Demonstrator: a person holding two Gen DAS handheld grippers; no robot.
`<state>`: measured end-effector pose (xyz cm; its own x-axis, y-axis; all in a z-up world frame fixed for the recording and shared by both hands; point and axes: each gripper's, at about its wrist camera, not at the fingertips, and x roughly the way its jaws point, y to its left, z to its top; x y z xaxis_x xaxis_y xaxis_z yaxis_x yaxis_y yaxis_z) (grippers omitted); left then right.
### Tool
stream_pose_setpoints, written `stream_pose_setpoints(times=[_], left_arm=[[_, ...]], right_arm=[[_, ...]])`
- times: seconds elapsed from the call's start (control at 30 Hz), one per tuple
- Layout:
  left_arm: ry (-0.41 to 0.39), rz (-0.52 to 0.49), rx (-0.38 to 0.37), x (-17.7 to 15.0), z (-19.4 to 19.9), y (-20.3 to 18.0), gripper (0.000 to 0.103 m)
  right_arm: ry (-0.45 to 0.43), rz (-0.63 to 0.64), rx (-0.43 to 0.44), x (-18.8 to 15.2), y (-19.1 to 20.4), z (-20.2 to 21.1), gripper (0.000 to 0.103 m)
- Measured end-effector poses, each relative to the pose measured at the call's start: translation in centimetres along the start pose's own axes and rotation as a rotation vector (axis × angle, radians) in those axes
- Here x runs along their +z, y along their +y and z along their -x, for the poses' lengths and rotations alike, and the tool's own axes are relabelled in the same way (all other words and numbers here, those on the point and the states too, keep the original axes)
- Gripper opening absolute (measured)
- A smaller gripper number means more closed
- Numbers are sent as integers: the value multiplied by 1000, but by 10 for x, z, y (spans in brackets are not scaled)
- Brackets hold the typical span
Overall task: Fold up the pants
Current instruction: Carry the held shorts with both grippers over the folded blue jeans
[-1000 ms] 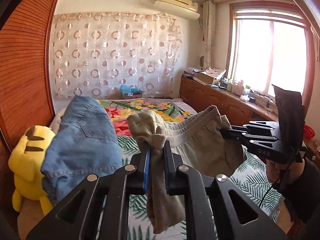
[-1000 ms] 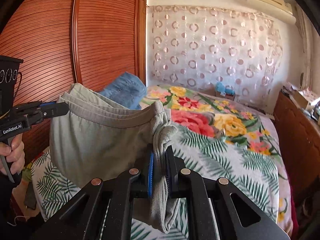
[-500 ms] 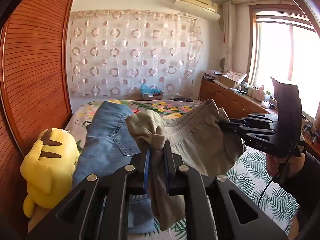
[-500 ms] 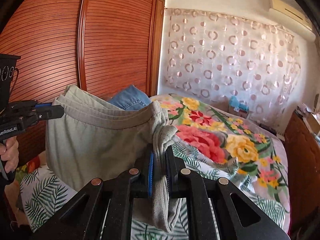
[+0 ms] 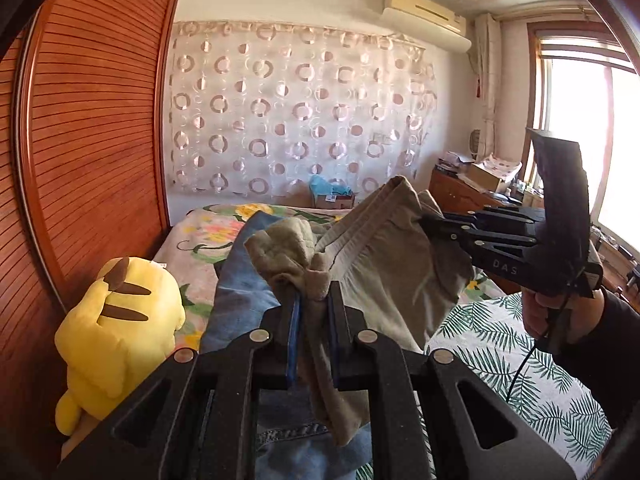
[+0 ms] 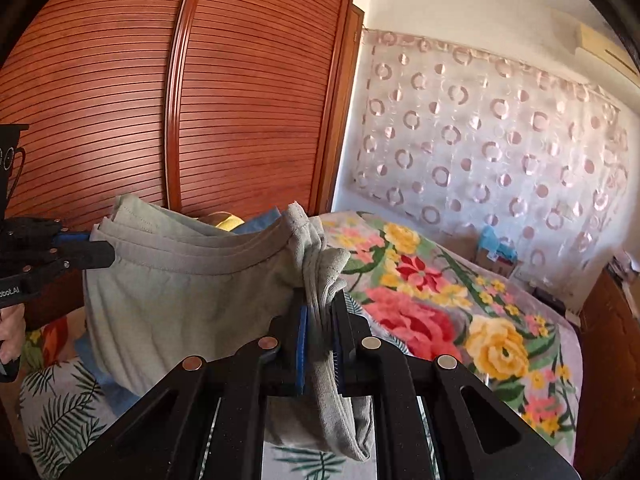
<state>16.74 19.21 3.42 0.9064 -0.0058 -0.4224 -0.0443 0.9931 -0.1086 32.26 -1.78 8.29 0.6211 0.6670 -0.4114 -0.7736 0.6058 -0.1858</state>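
Both grippers have carried the pants (image 6: 172, 292) sideways across the bed (image 6: 460, 320), toward the wardrobe (image 6: 240, 100). In the left wrist view, the window (image 5: 592, 140) has slid to the right edge, the wardrobe now fills more of the left side, and the yellow plush (image 5: 116, 328) sits larger and nearer the centre. The jeans (image 5: 240, 292) now lie directly behind the left gripper (image 5: 312, 304). In the right wrist view, the wardrobe spans more of the frame, and the jeans are almost hidden behind the pants.
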Motion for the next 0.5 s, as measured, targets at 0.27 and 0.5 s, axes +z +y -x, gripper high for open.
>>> stream_pose_setpoints(times=[0.27,0.5], left_arm=[[-11,54,39,-13,-1,14,13],[2,115,39,-27,1,17,13]], right_arm=[[-12,72,14,7,4,-30,10],[0,131,33,15,12,-59,10]])
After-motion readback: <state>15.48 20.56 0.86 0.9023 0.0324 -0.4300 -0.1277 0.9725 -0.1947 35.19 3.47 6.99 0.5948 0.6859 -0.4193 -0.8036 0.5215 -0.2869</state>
